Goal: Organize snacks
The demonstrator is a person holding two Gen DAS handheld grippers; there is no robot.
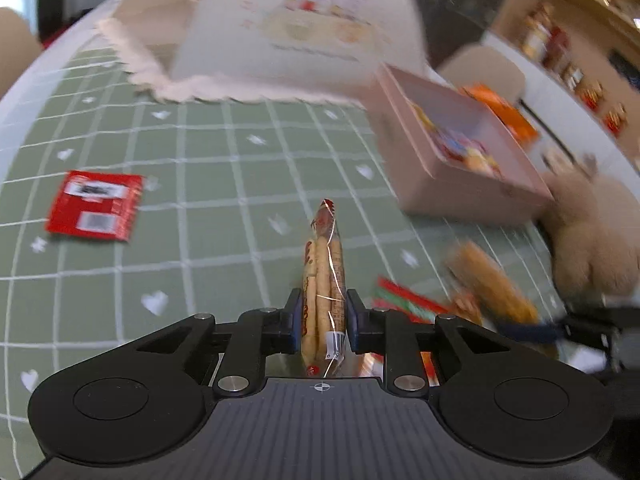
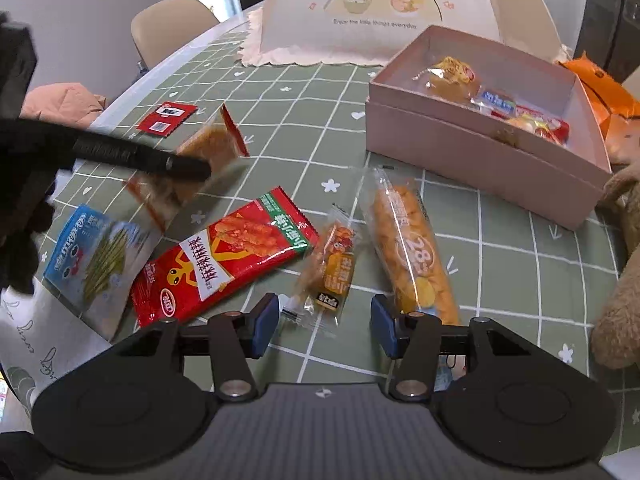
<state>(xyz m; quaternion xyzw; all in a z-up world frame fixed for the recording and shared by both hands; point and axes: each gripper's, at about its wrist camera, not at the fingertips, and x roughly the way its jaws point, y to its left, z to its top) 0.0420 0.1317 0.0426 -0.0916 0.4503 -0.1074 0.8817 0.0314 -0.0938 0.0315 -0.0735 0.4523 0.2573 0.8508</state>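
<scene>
Left wrist view: the left gripper [image 1: 323,312] is pinched on a clear packet [image 1: 325,276] of tan sticks, held edge-on between the blue pads and raised above the green checked tablecloth [image 1: 208,184]. A small red sachet [image 1: 95,205] lies flat on the cloth to the left, well apart. Ahead stands a white food cover [image 1: 288,28] printed with cartoon children, on a scalloped mat. To the right sits the pink box [image 1: 452,152], open, with wrapped snacks inside. An orange bag [image 1: 500,110] lies behind it. A tan plush toy [image 1: 592,236] rests just beside the box's near right corner. The lower right of this view is blurred; a red-green pack [image 1: 408,300] and an orange snack can be made out there.

Right wrist view: the right gripper [image 2: 325,322] is spread wide and holds nothing. It hovers low over a small orange packet [image 2: 332,268] lying on the cloth between its fingers' lines. A long orange pack [image 2: 412,248] lies just right of that packet. A large red pack [image 2: 228,256] lies to its left. A blue-white pack [image 2: 96,264] lies farther left, near the table edge. The left gripper's finger [image 2: 136,156] crosses the upper left, with the clear packet held at its tip above the cloth. The box [image 2: 472,148] stands at upper right, snacks gathered along its far side.
</scene>
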